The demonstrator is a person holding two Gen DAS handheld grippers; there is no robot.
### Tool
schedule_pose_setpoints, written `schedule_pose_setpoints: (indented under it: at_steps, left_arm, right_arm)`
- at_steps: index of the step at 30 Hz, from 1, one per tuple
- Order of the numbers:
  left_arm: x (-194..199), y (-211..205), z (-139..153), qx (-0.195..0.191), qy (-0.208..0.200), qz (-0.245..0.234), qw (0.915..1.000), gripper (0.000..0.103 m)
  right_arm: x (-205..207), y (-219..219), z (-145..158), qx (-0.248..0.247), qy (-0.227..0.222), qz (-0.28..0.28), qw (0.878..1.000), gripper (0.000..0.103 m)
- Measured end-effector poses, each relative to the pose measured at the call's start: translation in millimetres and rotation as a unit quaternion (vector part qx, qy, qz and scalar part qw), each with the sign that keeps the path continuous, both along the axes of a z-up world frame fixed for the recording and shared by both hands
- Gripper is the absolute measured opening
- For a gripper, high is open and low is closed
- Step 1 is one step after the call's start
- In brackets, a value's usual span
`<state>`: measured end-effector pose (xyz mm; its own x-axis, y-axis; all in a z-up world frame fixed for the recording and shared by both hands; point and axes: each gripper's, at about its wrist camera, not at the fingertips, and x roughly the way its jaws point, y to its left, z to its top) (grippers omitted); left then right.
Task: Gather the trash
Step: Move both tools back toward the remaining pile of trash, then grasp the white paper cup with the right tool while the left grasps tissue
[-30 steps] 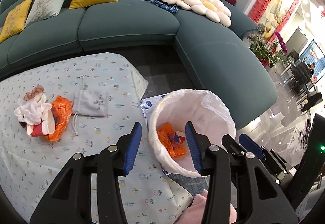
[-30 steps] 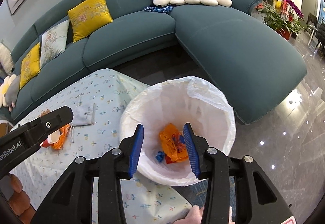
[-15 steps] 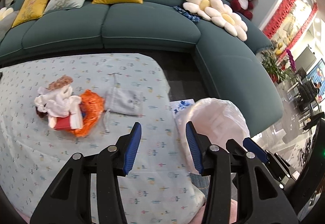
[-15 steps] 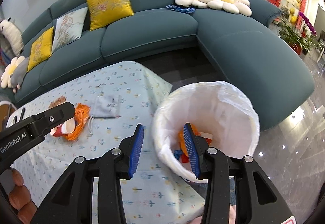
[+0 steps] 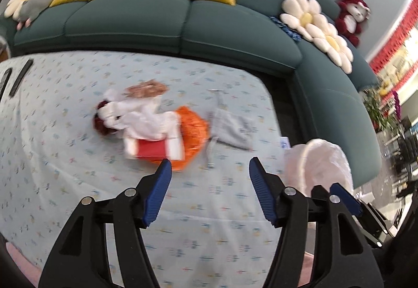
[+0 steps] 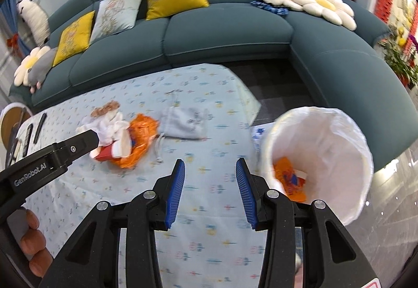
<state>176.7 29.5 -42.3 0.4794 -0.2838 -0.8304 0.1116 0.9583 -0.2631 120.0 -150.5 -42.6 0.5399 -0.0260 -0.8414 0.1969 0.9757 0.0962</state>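
The left gripper point(image 5: 210, 170) is hanging over the counter point(image 5: 78, 183) with its fingers spread wide and gripping nothing. The trash pile point(image 5: 156, 128), white tissue, a red-and-white box and an orange wrapper, is lying just ahead and slightly left of those fingers, its long axis running left to right. The right gripper point(image 6: 210, 173), fingers also apart and empty, is sitting nearer the lined bin point(image 6: 321, 157). By my reckoning, the left one is closer to the pile.
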Motion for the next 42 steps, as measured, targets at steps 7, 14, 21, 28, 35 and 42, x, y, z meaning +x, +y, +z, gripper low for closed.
schedule_pose_setpoints:
  at_steps: [7,14,21,28,35,42]
  left_arm:
    - [15,56,-26,0.007,0.021,0.045,0.9987,0.066]
    - [41,95,-50,0.0,0.047,0.076,0.996,0.066]
    - [77,98,-67,-0.033,0.076,0.069,0.9942,0.067]
    - [107,88,-83,-0.074,0.104,0.052,0.9905,0.053]
    - [109,82,-90,-0.071,0.108,0.03,0.9911,0.004]
    - [103,85,-84,-0.061,0.094,0.033,0.9932,0.002]
  right_arm:
    - [18,39,-15,0.011,0.015,0.031,0.999,0.04]
    - [43,73,-37,0.02,0.038,0.054,0.998,0.04]
    - [70,92,-55,0.033,0.055,0.067,0.996,0.04]
    - [99,109,-79,0.058,0.069,0.086,0.992,0.04]
    - [116,118,-100,0.1,0.084,0.105,0.986,0.04]
    - [113,130,-106,0.129,0.089,0.133,0.979,0.015]
